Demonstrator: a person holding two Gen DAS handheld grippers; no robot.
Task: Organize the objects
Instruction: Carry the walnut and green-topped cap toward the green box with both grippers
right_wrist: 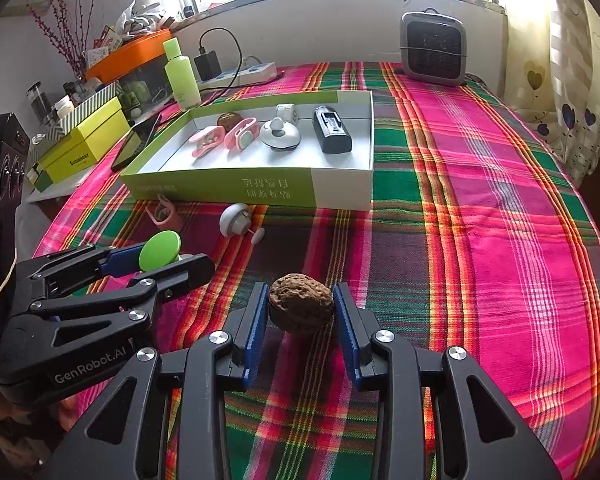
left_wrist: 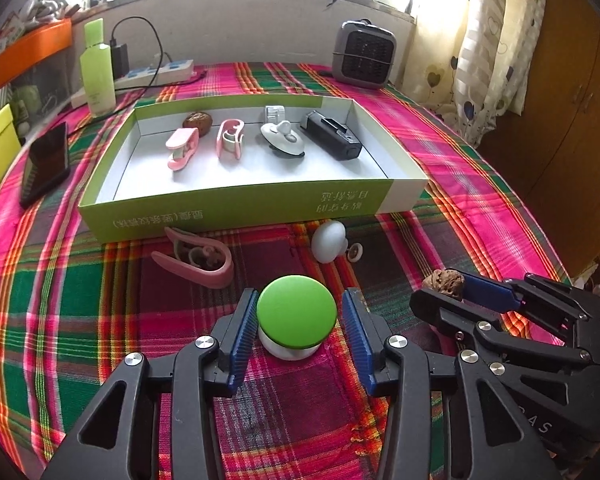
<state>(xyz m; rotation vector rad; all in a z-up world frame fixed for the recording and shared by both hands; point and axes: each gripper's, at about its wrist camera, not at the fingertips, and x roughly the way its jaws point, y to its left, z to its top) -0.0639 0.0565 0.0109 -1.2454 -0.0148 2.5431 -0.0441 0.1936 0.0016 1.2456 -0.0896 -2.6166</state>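
Note:
A green-topped white knob (left_wrist: 297, 314) sits on the plaid cloth between the fingers of my left gripper (left_wrist: 300, 316), whose jaws stand open around it with small gaps. It also shows in the right wrist view (right_wrist: 160, 255). A brown walnut (right_wrist: 301, 308) lies between the open fingers of my right gripper (right_wrist: 301, 312), seen from the side in the left wrist view (left_wrist: 446, 281). The green-and-white box (left_wrist: 236, 208) beyond holds two pink clips, a walnut (left_wrist: 197, 122), a white knob, a small white piece and a black device (left_wrist: 332, 135).
A pink clip (left_wrist: 196, 258) and a white knob (left_wrist: 329, 240) lie on the cloth before the box. A phone (left_wrist: 46, 162), green bottle (left_wrist: 97, 68), power strip (left_wrist: 156, 74) and small heater (left_wrist: 364, 54) stand behind. A yellow box (right_wrist: 84, 140) is at left.

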